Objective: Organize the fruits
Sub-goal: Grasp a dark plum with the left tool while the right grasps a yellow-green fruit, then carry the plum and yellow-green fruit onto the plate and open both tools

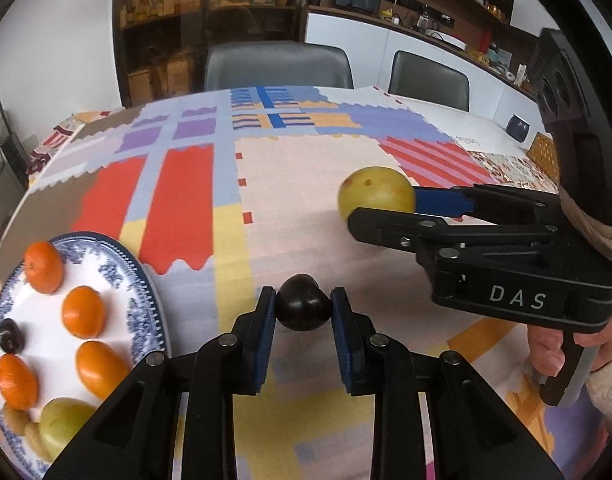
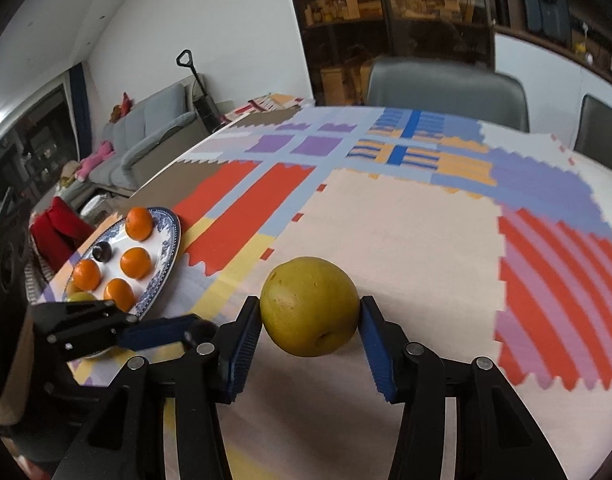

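Observation:
My left gripper is shut on a dark plum, held just above the patterned tablecloth, right of the blue-and-white plate. My right gripper is shut on a yellow-green pear; it also shows in the left wrist view further out on the table. The plate holds several oranges, a dark plum, a green-yellow fruit and small tan fruits. The left gripper shows at the left of the right wrist view.
Two grey chairs stand at the table's far edge. A dark mug and papers lie at the far right. A sofa and a red chair stand beyond the table's left side.

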Demonstrator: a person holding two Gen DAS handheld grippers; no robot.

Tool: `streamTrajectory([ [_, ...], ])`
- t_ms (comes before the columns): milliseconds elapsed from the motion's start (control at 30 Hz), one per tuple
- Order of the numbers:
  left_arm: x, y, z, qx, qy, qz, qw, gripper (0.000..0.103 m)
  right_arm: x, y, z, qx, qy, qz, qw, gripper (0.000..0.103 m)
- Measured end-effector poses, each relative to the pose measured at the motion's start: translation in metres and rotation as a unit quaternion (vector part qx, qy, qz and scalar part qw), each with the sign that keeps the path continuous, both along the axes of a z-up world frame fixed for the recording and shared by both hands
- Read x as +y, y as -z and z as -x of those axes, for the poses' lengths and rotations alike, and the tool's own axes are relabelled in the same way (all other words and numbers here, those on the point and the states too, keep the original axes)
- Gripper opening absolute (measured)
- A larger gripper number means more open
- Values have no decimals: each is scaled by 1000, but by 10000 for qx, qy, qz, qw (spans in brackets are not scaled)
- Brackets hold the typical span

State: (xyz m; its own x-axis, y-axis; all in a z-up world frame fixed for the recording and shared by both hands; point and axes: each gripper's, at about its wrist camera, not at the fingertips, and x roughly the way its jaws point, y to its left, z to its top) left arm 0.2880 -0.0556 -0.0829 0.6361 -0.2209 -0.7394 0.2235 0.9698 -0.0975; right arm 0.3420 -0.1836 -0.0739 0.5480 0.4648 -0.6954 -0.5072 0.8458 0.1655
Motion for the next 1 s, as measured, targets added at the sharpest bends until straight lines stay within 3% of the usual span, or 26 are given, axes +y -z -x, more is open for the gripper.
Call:
streamTrajectory([
  [567, 31, -54, 49, -567, -320, 94, 9978, 27, 8, -39, 53, -254, 175, -159, 9994, 50],
  [1000, 84, -76, 92, -770, -710, 128, 9944, 27, 56, -64, 92, -451, -57, -228, 9987, 50],
])
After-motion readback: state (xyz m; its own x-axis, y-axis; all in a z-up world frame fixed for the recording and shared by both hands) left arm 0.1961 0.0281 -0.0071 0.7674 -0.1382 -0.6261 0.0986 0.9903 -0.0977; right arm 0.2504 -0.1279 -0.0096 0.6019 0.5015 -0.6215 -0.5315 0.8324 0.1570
